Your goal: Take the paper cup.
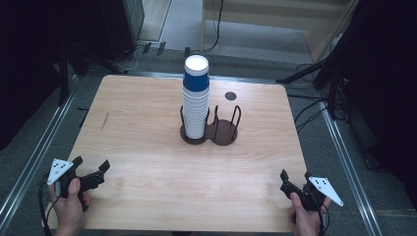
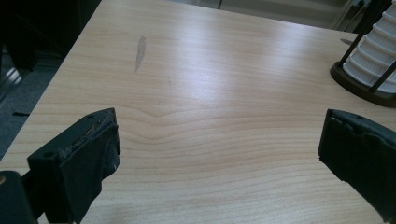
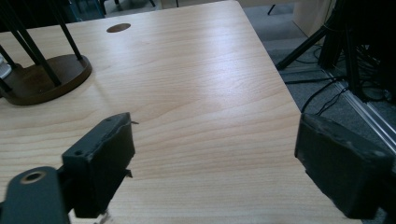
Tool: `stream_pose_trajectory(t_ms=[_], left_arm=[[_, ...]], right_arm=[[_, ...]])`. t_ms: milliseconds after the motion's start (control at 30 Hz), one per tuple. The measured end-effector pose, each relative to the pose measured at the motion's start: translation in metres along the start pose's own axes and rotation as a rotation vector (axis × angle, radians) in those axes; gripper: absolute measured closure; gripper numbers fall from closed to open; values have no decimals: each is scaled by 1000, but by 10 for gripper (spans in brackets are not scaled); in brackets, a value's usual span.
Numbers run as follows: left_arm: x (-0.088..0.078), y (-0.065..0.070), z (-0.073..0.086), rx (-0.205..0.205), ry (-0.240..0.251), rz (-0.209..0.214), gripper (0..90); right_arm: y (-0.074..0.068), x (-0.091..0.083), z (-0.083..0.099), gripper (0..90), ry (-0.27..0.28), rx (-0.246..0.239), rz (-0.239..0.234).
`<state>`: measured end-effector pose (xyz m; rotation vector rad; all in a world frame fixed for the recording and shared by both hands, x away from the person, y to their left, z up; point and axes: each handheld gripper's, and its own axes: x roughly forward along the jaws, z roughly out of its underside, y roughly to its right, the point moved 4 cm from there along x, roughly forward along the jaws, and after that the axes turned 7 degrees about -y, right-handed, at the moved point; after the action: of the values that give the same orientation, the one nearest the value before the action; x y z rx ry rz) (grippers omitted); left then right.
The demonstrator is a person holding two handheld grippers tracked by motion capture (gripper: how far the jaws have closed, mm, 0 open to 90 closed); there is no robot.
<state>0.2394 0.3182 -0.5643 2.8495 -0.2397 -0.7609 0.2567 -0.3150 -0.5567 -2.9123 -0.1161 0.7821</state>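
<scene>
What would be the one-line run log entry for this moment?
left claw: open, empty | right claw: open, empty | cup stack: in holder, left slot

Lab or studio: bare table [image 1: 147, 147], stand legs [image 1: 314, 69] (dark), floor cables [image 1: 305, 115].

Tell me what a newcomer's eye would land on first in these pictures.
First, the tall stack of white paper cups with a blue one on top, standing in the left ring of a dark brown two-ring wire cup holder near the middle of the light wooden table; the right ring is empty. Next, the two hand-held black grippers at the near corners, left gripper and right gripper, both with fingers open and holding nothing.
</scene>
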Motion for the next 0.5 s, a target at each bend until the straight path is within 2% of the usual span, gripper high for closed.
stream_pose_trajectory(t_ms=[67, 167, 233, 333, 367, 400, 500], left_arm=[[2, 3, 0, 20, -7, -8, 0], [2, 4, 1, 24, -7, -9, 0], [3, 4, 1, 29, -12, -15, 0], [3, 5, 2, 36, -15, -18, 0], [3, 5, 2, 36, -15, -18, 0], [3, 5, 2, 40, -16, -21, 0], [4, 6, 2, 43, -17, -24, 0]], right_arm=[[-1, 0, -1, 129, -4, -1, 0], [-3, 1, -2, 128, -3, -14, 2], [-11, 0, -6, 126, 0, -40, -19], [-22, -2, -15, 125, 21, -56, -48], [-22, -2, -15, 125, 21, -56, -48], [-31, -3, -23, 125, 37, -65, -76], [-43, -3, -33, 125, 60, -96, -84]])
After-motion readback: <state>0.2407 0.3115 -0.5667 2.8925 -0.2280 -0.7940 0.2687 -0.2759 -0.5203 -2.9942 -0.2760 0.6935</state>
